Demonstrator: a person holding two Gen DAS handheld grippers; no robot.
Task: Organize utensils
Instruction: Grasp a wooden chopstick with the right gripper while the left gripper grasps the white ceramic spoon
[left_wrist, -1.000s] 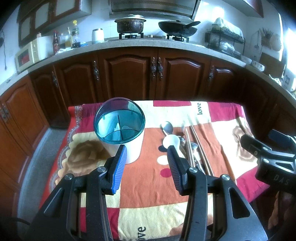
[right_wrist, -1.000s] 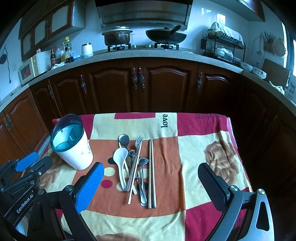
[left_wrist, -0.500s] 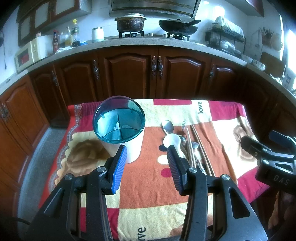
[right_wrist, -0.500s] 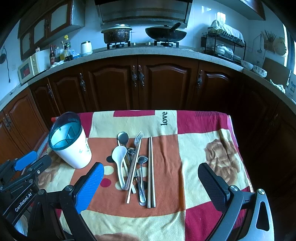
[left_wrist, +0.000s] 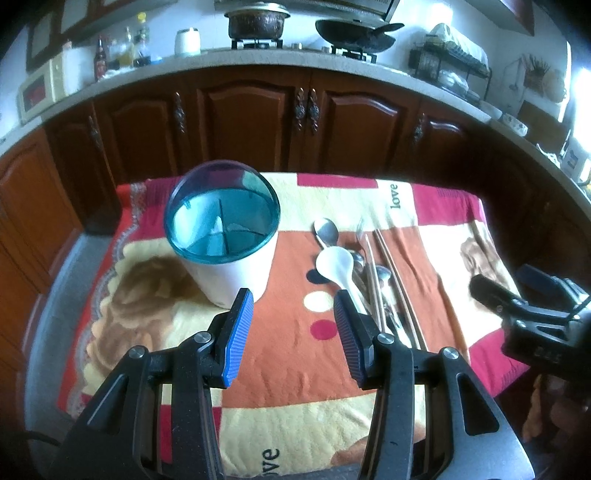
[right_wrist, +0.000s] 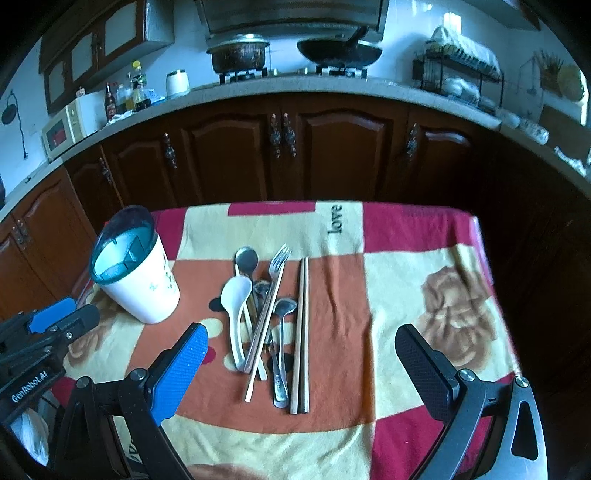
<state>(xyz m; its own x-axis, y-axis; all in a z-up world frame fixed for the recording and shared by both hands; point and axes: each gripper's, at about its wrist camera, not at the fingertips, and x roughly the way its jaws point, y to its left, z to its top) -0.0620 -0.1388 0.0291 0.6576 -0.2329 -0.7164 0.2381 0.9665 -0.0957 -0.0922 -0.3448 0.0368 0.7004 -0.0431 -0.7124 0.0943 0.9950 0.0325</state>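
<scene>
A white utensil holder with a blue divided top stands on the left of the cloth-covered table. Right of it lies a pile of utensils: a white plastic spoon, metal spoons, a fork and a pair of chopsticks. My left gripper hovers open over the cloth, just in front of the holder, with nothing between its fingers. My right gripper is wide open above the near ends of the utensils and holds nothing.
Dark wooden cabinets curve round behind the table. On the counter stand a pot, a wok, a microwave, bottles and a dish rack. The patterned cloth hangs over the table's edges.
The right gripper has sunk a little toward the utensils, which now look larger and nearer. The left gripper has barely shifted. Both stay open.
</scene>
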